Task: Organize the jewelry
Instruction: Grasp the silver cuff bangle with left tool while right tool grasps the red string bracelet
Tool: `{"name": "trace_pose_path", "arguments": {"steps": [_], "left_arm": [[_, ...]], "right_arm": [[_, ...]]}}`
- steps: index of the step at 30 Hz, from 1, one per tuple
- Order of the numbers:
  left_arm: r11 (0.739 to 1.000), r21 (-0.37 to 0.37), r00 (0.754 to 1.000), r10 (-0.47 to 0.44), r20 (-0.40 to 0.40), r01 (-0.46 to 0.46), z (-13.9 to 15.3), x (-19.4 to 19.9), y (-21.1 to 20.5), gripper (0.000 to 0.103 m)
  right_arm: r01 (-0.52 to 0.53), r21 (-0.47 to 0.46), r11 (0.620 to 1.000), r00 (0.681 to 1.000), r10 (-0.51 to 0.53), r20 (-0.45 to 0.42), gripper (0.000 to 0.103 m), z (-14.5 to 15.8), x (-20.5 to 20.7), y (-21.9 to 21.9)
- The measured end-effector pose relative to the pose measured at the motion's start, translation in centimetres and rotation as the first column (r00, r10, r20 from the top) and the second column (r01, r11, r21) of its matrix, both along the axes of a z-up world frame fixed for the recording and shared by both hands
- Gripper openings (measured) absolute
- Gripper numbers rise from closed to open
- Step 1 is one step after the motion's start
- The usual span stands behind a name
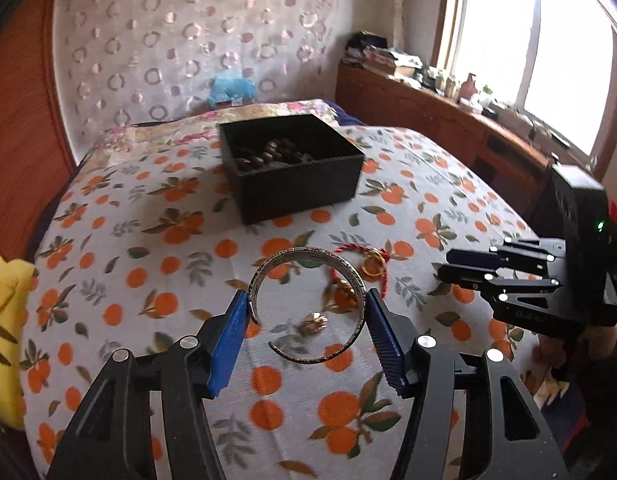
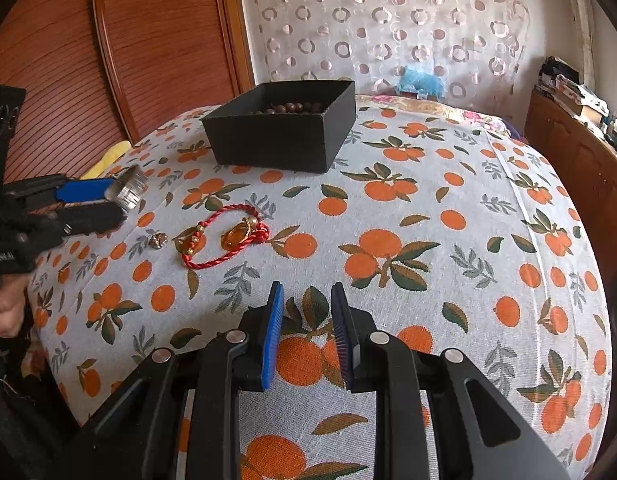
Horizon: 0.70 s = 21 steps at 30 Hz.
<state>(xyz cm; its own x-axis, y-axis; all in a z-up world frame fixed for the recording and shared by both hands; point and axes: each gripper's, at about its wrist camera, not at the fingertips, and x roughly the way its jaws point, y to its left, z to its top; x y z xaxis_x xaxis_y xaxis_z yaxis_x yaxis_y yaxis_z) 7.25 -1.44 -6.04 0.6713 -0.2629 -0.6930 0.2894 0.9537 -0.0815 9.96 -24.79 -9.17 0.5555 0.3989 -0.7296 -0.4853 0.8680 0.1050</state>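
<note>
- We hold a silver cuff bangle (image 1: 308, 304) clear of the bed in the left gripper (image 1: 306, 320), its blue pads pressed against the bangle's two sides, the cuff's gap turned toward the near left.
- Seen from the right wrist, the same bangle (image 2: 128, 190) hangs at the far left, above the orange-print bedspread (image 2: 428, 200).
- Left lying on the cloth below it: a small metallic ring (image 2: 158, 240), then, to its right, a red cord bracelet (image 2: 224, 240) and a gold ring (image 2: 234, 238) that touches the cord.
- Further back, the black box (image 1: 296, 172) sits open with dark wooden beads (image 1: 268, 152) already inside.
- At right, our right gripper (image 2: 306, 332) holds nothing, its jaws a narrow gap apart over bare fabric.
- We judge the step in hand to be carrying the bangle to the box.
- The next move, as we read it, calls for a forward reach over the near wall, then a release onto the beads.
- The loose pieces would follow.
</note>
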Motion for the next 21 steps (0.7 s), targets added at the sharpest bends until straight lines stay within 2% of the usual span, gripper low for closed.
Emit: {"name": "trace_pose_path", "arguments": {"steps": [4,11,17,21], "left_arm": [[0.999,-0.014,1.0,0.029,0.008,-0.029,0.1,-0.1,1.5,0.056],[0.998,-0.038,0.998,0.056,0.006,-0.056,-0.3,-0.3,2.8,0.056],[0.998,-0.043,0.999,0.046,0.008,-0.046,-0.4,-0.7,2.8,0.056],[0.998,-0.044,0.999,0.045,0.003,-0.045,-0.5,-0.8,2.8,0.056]], "right_arm": [[-0.003,-0.048,0.999,1.0,0.003,0.012,0.026,0.3,0.1,0.7],[-0.074,-0.07,0.995,0.997,0.075,0.024,0.026,2.4,1.8,3.8],[-0.128,-0.084,0.988,0.991,0.125,-0.048,0.026,2.0,5.5,6.5],[-0.166,-0.1,0.981,0.983,0.157,-0.095,0.026,1.0,6.5,8.0]]}}
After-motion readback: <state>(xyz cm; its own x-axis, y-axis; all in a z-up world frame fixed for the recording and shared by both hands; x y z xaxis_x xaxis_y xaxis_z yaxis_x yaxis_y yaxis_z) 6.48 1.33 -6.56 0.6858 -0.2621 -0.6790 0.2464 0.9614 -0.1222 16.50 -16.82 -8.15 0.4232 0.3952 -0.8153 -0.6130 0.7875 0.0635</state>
